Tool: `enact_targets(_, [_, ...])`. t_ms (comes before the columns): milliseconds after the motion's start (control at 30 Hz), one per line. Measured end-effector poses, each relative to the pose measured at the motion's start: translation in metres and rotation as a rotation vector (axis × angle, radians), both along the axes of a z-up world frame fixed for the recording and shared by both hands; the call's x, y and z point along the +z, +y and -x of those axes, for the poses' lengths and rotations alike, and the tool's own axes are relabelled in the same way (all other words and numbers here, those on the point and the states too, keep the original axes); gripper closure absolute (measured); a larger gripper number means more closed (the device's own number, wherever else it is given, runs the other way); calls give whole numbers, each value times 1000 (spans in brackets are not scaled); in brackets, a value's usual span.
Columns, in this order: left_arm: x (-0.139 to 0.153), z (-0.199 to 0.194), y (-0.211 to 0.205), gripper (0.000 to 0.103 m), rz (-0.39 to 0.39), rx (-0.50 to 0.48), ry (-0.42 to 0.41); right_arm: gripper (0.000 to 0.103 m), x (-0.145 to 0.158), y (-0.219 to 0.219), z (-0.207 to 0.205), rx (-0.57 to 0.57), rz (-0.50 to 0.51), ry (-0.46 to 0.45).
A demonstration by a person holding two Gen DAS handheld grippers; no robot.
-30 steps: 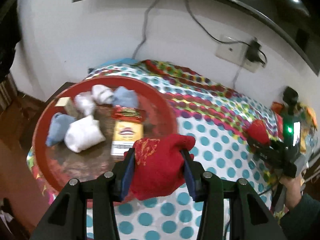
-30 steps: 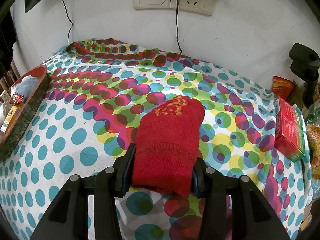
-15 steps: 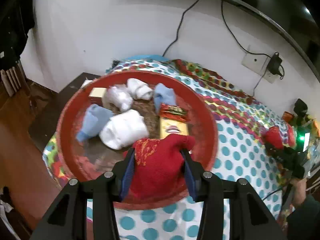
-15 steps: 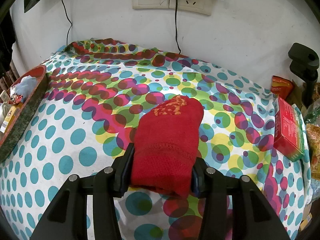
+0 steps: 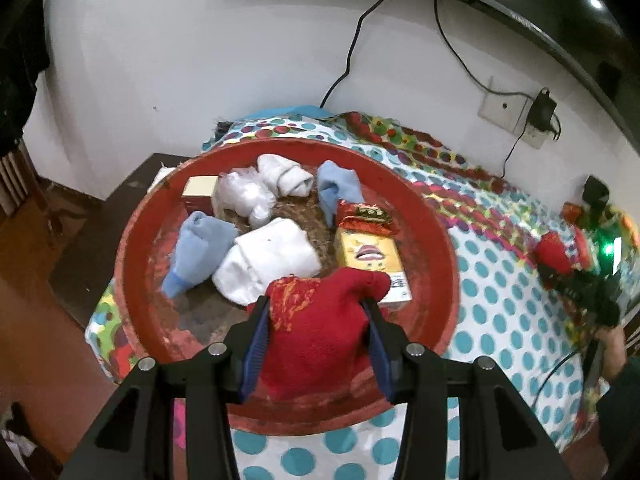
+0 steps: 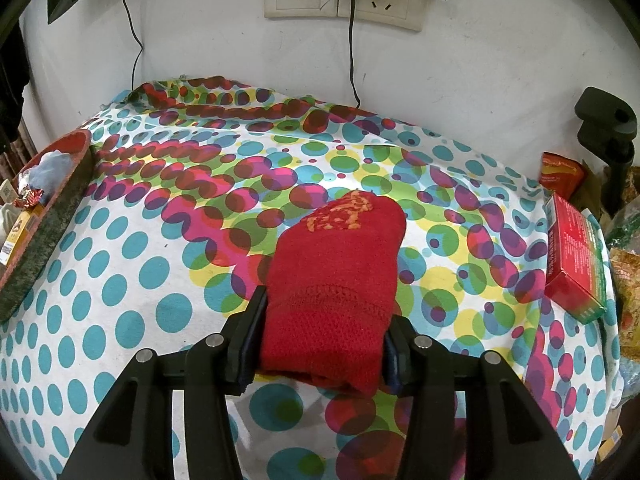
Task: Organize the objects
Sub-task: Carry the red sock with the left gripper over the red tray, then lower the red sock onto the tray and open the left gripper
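Left wrist: my left gripper (image 5: pixel 316 320) clamps a red sock (image 5: pixel 316 328) over the tray (image 5: pixel 132 264); I'd lower before releasing. Right wrist: my right gripper (image 6: pixel 324 328), jaws just easing wider, still hugs a second sock (image 6: pixel 336 280) on the cloth (image 6: pixel 120 280); I'd re-tighten.

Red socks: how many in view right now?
2. One red sock sits in the left gripper over the red tray. The other red sock is between the right gripper jaws on the dotted tablecloth. More could be hidden.
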State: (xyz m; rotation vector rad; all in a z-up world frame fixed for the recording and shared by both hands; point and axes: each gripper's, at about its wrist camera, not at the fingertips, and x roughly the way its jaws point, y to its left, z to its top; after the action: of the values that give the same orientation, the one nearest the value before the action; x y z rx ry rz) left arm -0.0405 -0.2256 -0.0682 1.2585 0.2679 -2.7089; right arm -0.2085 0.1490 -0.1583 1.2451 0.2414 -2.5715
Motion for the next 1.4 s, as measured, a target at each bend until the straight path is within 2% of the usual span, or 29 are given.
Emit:
enact_targets(433, [-17,-4,-16,56,13,20,9,53,2,0,1,-11,-30,12])
enact_targets(733, [-18,-7,-12,55,27,-17,39,51,2,-1,0,-13,-37,15])
enact_targets(867, [-18,-8,-15,55,31,-2,51,50,2,0,1,-13,-32,12])
enact_targets(1100, [-11,-13,-22,48,-21,27,85,50,2,-1,0,-12,-36,14])
enact_targets(1267, [-8,-15,-23,45,4,50,97,50,2,-1,0,-12,-36,14])
enact_targets(1400, [-10,-15,-28,45,-30,64,93,50,2,-1,0,-13,-35,13])
